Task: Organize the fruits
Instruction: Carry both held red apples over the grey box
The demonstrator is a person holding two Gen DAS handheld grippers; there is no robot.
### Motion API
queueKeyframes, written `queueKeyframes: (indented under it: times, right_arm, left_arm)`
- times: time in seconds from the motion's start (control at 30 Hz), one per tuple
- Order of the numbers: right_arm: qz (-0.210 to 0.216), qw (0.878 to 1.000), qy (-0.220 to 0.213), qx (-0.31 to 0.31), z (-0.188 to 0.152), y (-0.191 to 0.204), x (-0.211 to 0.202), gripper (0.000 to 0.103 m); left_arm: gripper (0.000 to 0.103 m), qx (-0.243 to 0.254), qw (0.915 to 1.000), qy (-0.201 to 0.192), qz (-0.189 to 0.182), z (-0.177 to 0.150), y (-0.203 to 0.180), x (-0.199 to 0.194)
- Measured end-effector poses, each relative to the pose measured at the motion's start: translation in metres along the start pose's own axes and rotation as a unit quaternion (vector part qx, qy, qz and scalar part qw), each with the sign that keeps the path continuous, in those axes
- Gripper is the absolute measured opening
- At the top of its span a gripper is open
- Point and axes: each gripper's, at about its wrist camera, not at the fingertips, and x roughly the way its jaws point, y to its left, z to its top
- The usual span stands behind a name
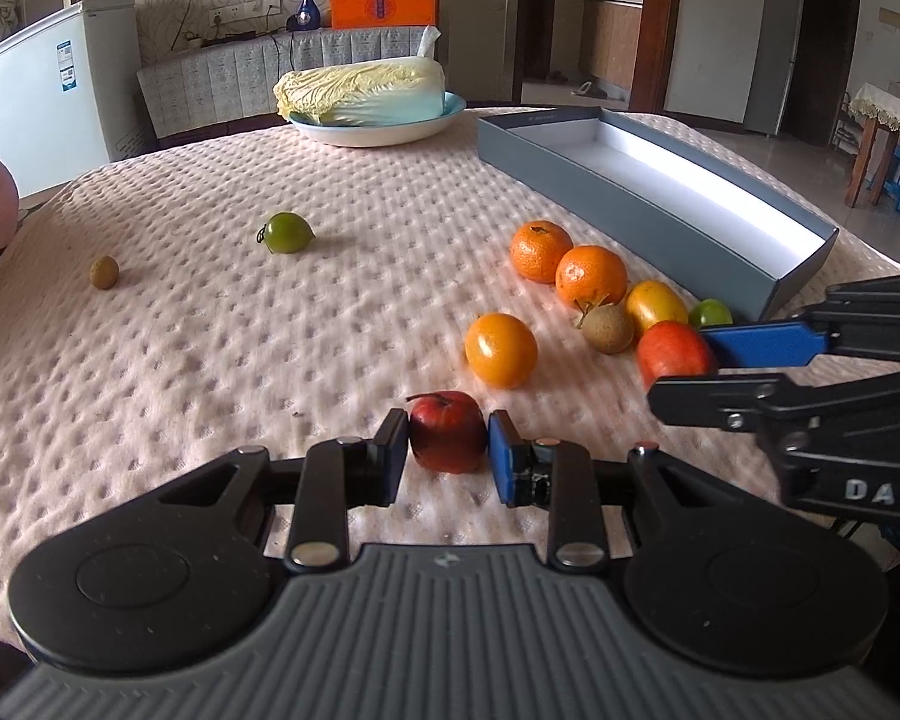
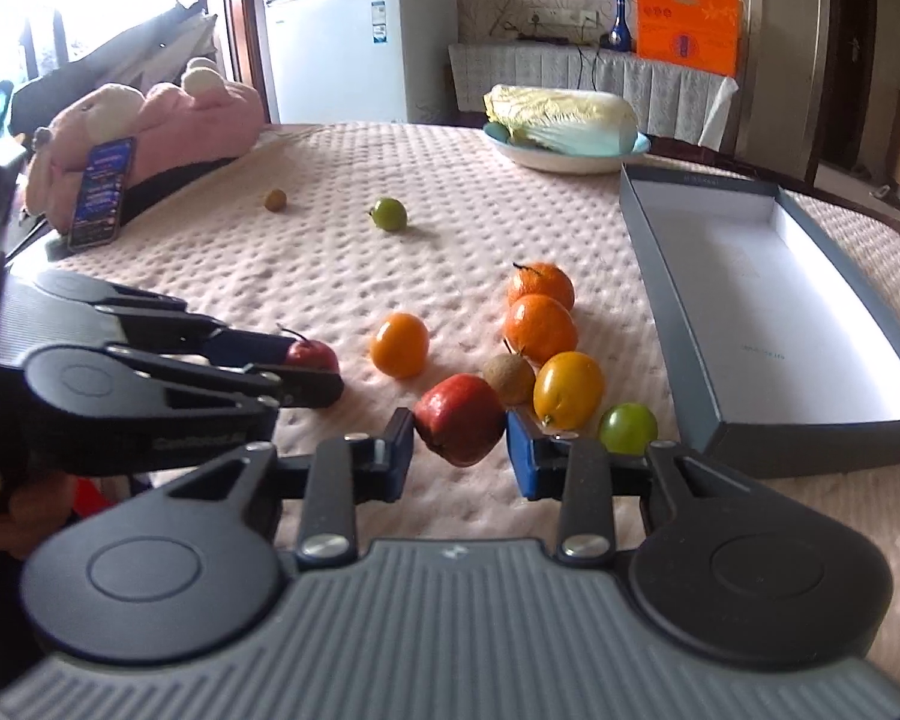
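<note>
My left gripper (image 1: pixel 448 450) is shut on a small dark red apple (image 1: pixel 448 431) resting on the pink tablecloth; the apple also shows in the right wrist view (image 2: pixel 312 354). My right gripper (image 2: pixel 460 450) is shut on a larger red fruit (image 2: pixel 459 417), seen from the left wrist view too (image 1: pixel 673 353). Beside it lie two tangerines (image 1: pixel 539 251) (image 1: pixel 591 276), an orange fruit (image 1: pixel 501 350), a yellow fruit (image 1: pixel 656 305), a brown longan (image 1: pixel 608 329) and a green fruit (image 2: pixel 628 427). An open grey box (image 2: pixel 678 324) lies empty at the right.
A green fruit (image 1: pixel 286 232) and a brown longan (image 1: pixel 104 272) lie apart at the far left. A bowl (image 1: pixel 384 129) with a cabbage (image 1: pixel 360 90) stands at the back. A pink plush toy (image 2: pixel 168 120) and a phone (image 2: pixel 101 192) sit at the left edge.
</note>
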Motion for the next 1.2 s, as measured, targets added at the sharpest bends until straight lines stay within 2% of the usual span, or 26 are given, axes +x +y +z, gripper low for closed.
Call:
queueKeyframes:
  times: [0.3, 0.5, 0.63, 0.97, 1.2]
  right_arm:
    - [0.01, 1.0, -0.024, 0.014, 0.006, -0.011, -0.025, 0.037]
    - [0.011, 0.998, -0.057, -0.001, 0.02, -0.021, -0.046, 0.037]
    - [0.002, 0.998, -0.065, 0.016, 0.025, -0.042, -0.049, 0.037]
    - [-0.056, 0.995, -0.07, 0.046, 0.029, -0.099, -0.046, 0.037]
    - [-0.105, 0.992, -0.035, 0.068, 0.02, -0.147, -0.024, 0.037]
  left_arm:
    - [0.033, -0.035, 0.999, -0.025, 0.007, 0.014, 0.001, -0.013]
    - [0.033, -0.021, 0.9988, -0.043, -0.004, 0.029, -0.016, -0.019]
    - [0.033, -0.021, 0.9981, -0.054, -0.022, 0.044, -0.03, -0.019]
    - [0.033, -0.003, 0.9956, -0.073, -0.059, 0.08, -0.07, 0.003]
    - [0.033, -0.005, 0.9933, -0.078, -0.085, 0.104, -0.093, 0.031]
